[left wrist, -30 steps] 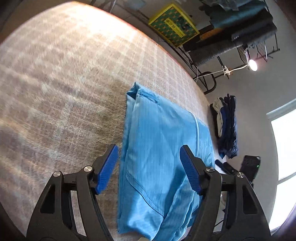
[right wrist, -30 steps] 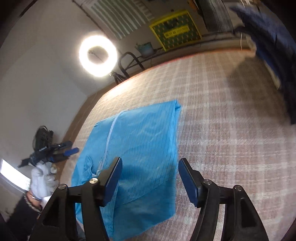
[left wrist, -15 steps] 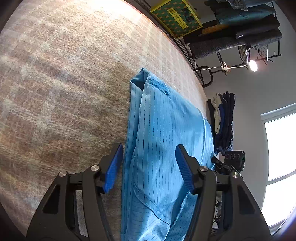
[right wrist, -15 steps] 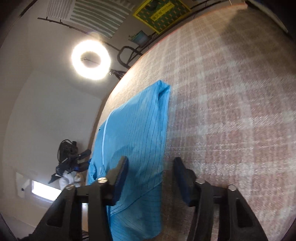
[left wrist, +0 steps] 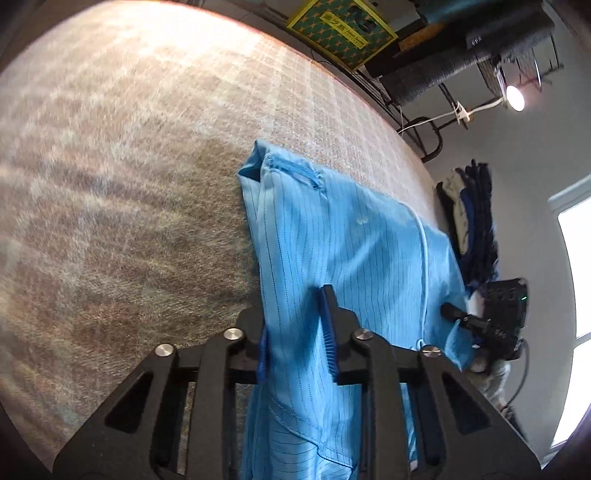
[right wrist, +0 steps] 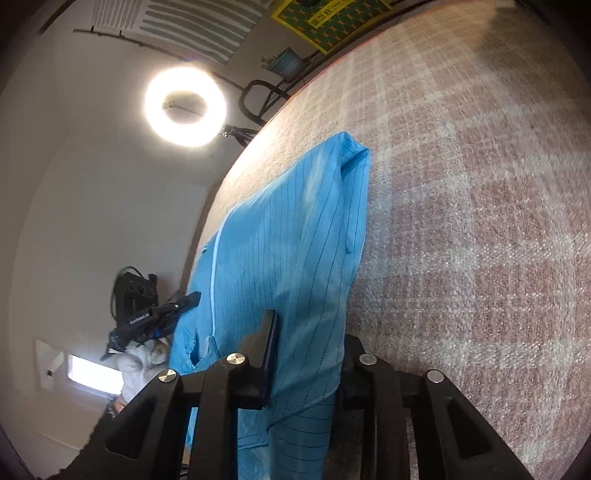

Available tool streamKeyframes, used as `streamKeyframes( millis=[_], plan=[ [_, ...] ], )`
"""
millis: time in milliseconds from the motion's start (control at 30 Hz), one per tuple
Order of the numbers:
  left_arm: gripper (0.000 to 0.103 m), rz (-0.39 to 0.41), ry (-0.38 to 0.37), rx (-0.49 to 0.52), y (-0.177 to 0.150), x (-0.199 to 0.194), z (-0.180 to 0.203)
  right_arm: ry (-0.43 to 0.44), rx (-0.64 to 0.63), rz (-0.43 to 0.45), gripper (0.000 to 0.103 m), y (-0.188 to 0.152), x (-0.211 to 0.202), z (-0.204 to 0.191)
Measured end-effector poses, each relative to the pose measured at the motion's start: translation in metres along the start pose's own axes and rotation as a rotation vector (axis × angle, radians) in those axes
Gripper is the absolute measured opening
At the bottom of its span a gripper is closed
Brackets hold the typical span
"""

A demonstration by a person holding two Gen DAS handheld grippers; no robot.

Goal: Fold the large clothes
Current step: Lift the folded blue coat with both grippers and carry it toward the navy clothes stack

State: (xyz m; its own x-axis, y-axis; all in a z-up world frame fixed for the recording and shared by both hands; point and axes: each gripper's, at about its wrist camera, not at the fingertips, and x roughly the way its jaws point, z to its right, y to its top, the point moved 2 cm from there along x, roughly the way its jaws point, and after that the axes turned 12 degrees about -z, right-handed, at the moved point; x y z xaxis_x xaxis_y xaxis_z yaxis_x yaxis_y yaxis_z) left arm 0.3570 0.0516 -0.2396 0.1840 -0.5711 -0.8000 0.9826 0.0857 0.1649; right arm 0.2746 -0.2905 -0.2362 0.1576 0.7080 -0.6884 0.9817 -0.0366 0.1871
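Around you the room was busy: a ring light (right wrist: 185,108) glowed against the pale wall, a yellow-bordered green board (left wrist: 341,31) leaned past the far edge of the carpet (left wrist: 129,166), dark rolled fabrics (left wrist: 461,62) lay on a wire rack beside a small lamp (left wrist: 515,98), and a heap of dark blue clothes (left wrist: 476,221) hung near the window. Nothing lay on the carpet between your grippers and the cloth.

The carpet was a coarse, nubby weave in a pale pink and cream check. On it lay the blue garment (left wrist: 332,240), thin and smooth with fine dark pinstripes and a pale cord (left wrist: 424,258) running along it, folded into a long panel whose far end was doubled over.

You held both grippers tilted down at the near end of the garment, one at each long edge. The left gripper (left wrist: 295,332) had just been closing; its blue-padded fingers (left wrist: 328,332) stood narrowly apart, pinching a raised fold of the garment's left edge. The right gripper (right wrist: 306,354) had likewise just been closing, and its fingers (right wrist: 271,343) clamped the right edge, the cloth bunched up between them. Your gloved left hand (right wrist: 138,356) showed in the right wrist view, gripping the other tool.
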Motion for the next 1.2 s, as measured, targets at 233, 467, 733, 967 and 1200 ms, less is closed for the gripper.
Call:
streamKeyframes(
  millis=[233, 467, 733, 967, 1200],
  plan=[
    [0.006, 0.078, 0.151, 0.143, -0.013, -0.011, 0.04, -0.223, -0.141, 0.023, 0.007, -0.004, -0.01, -0.05],
    [0.005, 0.125, 0.182, 0.21, -0.03, -0.028, 0.069, -0.355, -0.262, 0.068, 0.004, -0.016, -0.023, -0.1],
    [0.005, 0.179, 0.189, 0.27, -0.051, -0.05, 0.101, -0.396, -0.334, 0.112, 0.003, -0.037, -0.046, -0.135],
    [0.005, 0.224, 0.19, 0.345, -0.073, -0.066, 0.14, -0.44, -0.378, 0.164, 0.003, -0.049, -0.067, -0.157],
    [0.005, 0.272, 0.164, 0.432, -0.093, -0.077, 0.185, -0.466, -0.4, 0.205, 0.003, -0.065, -0.091, -0.167]
  ],
)
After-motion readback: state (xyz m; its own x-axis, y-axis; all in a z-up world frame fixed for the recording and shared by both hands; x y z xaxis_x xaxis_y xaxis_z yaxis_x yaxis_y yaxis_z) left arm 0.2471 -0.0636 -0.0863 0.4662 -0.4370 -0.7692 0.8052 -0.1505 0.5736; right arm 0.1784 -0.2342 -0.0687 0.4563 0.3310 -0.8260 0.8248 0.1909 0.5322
